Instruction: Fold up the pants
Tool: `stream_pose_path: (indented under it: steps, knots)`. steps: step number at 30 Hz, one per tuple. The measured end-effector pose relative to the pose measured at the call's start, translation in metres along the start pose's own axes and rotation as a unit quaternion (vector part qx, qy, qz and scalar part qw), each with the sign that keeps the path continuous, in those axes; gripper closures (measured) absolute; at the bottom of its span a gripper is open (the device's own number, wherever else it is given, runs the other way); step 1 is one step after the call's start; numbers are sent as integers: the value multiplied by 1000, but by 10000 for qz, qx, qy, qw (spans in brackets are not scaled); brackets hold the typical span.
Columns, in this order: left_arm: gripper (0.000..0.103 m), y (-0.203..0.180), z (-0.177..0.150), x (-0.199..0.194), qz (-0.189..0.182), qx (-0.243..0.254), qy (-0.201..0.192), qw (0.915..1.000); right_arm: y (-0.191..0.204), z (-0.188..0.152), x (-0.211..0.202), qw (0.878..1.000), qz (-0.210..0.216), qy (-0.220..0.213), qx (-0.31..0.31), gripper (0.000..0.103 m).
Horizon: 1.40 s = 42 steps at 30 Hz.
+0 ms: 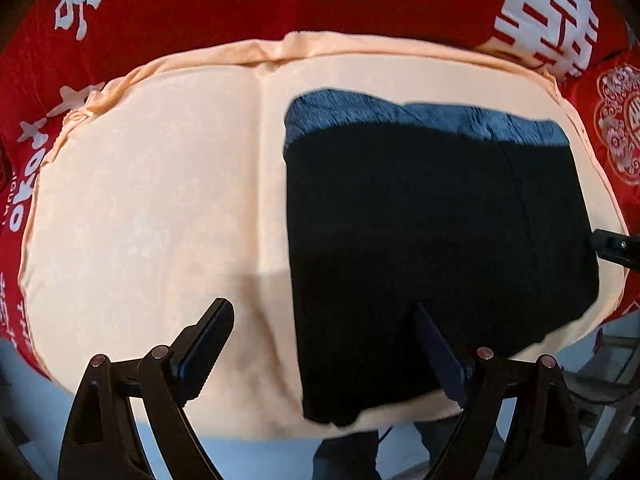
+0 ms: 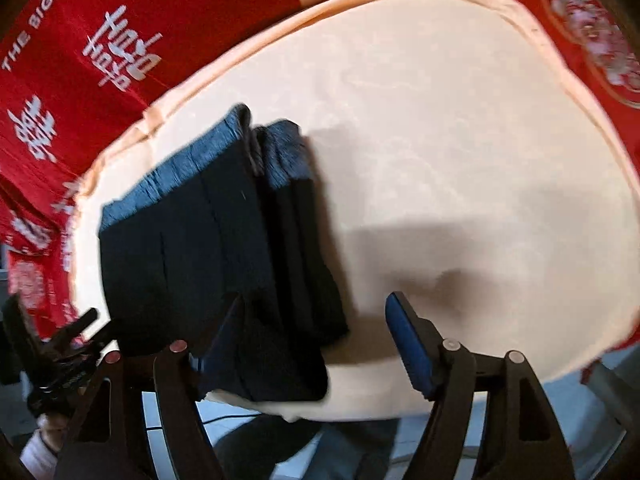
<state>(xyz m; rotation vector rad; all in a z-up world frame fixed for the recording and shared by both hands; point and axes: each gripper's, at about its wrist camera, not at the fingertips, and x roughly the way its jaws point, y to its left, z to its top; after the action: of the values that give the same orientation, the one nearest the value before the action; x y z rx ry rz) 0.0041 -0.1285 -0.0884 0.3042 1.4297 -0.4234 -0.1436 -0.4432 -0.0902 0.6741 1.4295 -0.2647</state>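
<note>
The dark pants point(image 1: 432, 240) lie folded into a compact rectangle on the right part of a peach cushion point(image 1: 152, 208), with the blue-grey ribbed waistband at the far edge. My left gripper point(image 1: 320, 344) is open and empty above the near edge, its right finger over the pants. In the right wrist view the folded pants point(image 2: 208, 248) lie at the left of the cushion point(image 2: 460, 140), with stacked layers showing. My right gripper point(image 2: 316, 336) is open and empty, its left finger over the pants' near corner. The right gripper's tip point(image 1: 612, 244) shows at the pants' right edge.
A red cloth with white characters point(image 1: 360, 4) surrounds the cushion on the far and side edges. Light floor point(image 1: 32, 392) lies below the cushion's near edge. The left gripper point(image 2: 60, 344) shows at the lower left of the right wrist view.
</note>
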Motion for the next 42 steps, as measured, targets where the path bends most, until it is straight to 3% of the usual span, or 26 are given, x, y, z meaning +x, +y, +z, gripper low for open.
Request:
stream_pose_path:
  steps: [4,5,7,14,17,20,27,35,42]
  knots:
    - [11,-12,-9,-15,-7,53,21,10000,8,-19,-13,9985,-511,-90,-195,17]
    - [1,-14,-9,-18,-7,57,45,10000,12,-25,-17,9976,-632,-117,-246,13]
    - [0,-17,-11,-27,-7,74,65,10000,19,-32,-21,9964,-778,-140,-305,6]
    - [0,-19,-18,-55,194,28,165,9997,42,-51,-39,9954,-863,-233,-341,6]
    - [0,-21,-22,-64,399,61,185,9990,59,-58,-48,9924,-1070,-321,-524,1]
    - [0,-20,-27,-75,354,-35,213,9991,75,-64,-55,9890,-1231,-332,-752,0]
    - [0,-20,-36,-97,481,-75,158,9987,102,-80,-69,9931,-865,-101,-791,0]
    - [0,-18,-40,-112,576,-179,119,9981,116,-92,-75,9943,-756,91,-753,0]
    - [0,-24,-42,-121,559,-185,101,9982,128,-89,-87,9926,-816,-15,-899,0]
